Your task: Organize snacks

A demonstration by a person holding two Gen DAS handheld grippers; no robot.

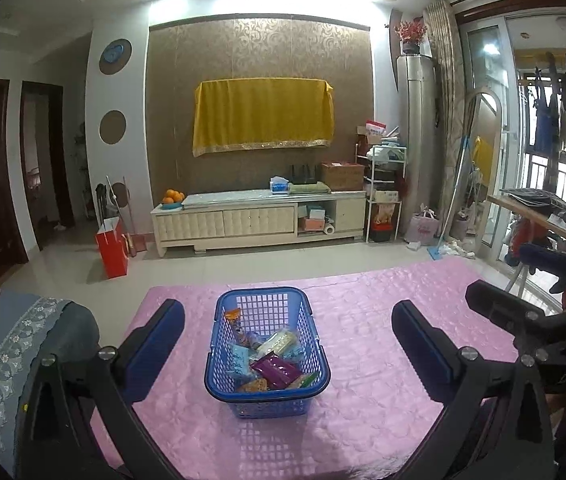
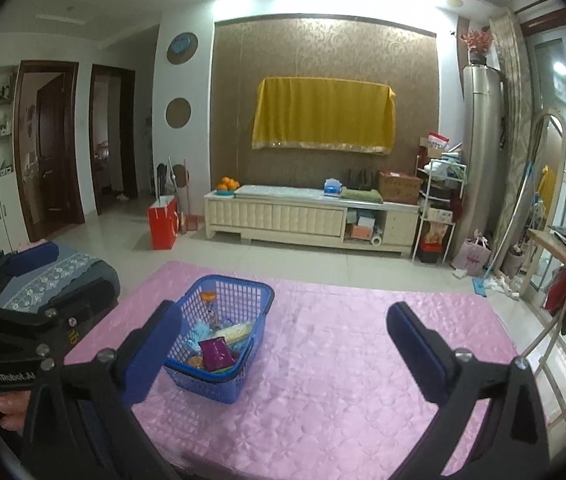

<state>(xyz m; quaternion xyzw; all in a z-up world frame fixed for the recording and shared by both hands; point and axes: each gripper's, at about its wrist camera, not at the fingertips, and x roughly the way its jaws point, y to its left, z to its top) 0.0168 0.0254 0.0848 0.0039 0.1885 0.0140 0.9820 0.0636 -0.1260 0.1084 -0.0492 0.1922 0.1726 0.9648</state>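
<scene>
While both pairs of jaws stand wide apart with nothing between them, the stock reads as follows. Left gripper (image 1: 288, 344): blue pads, empty, pointed at the basket (image 1: 219, 380) from just short of it. Right gripper (image 2: 283, 344): blue pads, empty, over bare pink cloth (image 2: 343, 380), basket beside its left finger (image 2: 151, 356). Basket: blue plastic, lattice walls, upright on the cloth, touching neither gripper. Contents: snacks, loosely piled; one purple packet (image 1: 275, 372) on top, one orange packet (image 1: 233, 318) leaning on the far left wall, pale blue packets (image 1: 239, 362) and a whitish one (image 1: 281, 340) between. Beyond the cloth: tiled floor, red bag (image 1: 113, 246), cream cabinet (image 1: 259, 220) bearing oranges (image 1: 173, 197), yellow drape (image 1: 263, 114) on the wall.
</scene>
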